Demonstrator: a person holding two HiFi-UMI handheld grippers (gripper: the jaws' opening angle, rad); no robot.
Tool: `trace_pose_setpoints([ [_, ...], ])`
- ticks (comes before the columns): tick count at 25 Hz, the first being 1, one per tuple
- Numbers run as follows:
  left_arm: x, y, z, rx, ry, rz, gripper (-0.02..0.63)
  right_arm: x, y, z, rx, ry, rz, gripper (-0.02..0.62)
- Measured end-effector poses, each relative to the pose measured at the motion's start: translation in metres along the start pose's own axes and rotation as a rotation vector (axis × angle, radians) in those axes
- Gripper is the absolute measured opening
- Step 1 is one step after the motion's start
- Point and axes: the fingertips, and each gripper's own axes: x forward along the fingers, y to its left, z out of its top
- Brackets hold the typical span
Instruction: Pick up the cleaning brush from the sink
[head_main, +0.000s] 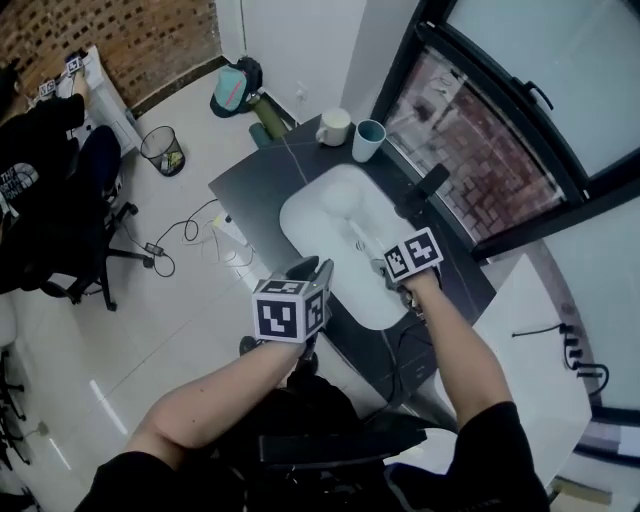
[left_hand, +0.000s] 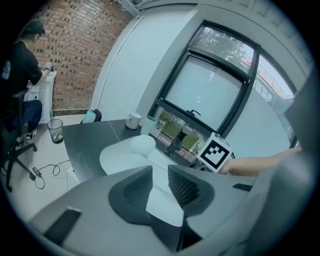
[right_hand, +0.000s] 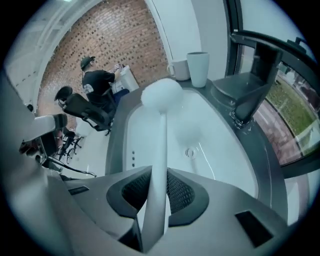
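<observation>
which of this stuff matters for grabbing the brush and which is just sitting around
Part of the job:
- cleaning brush, handle clamped in the right gripper
- white sink

Just lying about:
- left gripper, open and empty
- white mug
- blue cup
- black tap
- waste bin on the floor

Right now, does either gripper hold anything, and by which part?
The right gripper holds the white round-headed cleaning brush by its long handle, between its jaws. The left gripper is empty, jaws apart.
</observation>
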Motion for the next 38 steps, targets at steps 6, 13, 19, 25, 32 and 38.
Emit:
trace_pose_setpoints([
  [6,-0.057,0.006,0.025,0.078,-0.032,-0.091,0.106,-0.063,0.074,0.01,0.049,-0.171,-0.067,0.055],
  [13,-0.158,0.076,0.072,0.299,-0.043,-0.272,0.106,-0.115,0.195,0.037,0.283,-0.478,-0.239,0.055],
  [19,-0.241,0.1,0.093,0.446,-0.054,-0.498,0.069,-0.144,0.302,0.032,0.46,-0.676,-0.362,0.055],
  [25,-0.32,0.081,0.08,0.477,-0.094,-0.577,0.002,-0.199,0.389,-0.006,0.523,-0.826,-0.474,0.055],
  [32,-0.372,0.066,0.031,0.544,-0.099,-0.59,0.002,-0.226,0.447,-0.061,0.521,-0.944,-0.549,0.055],
  [38,-0.411,0.075,0.022,0.63,-0.132,-0.608,0.002,-0.24,0.501,-0.068,0.507,-1.005,-0.637,0.055],
])
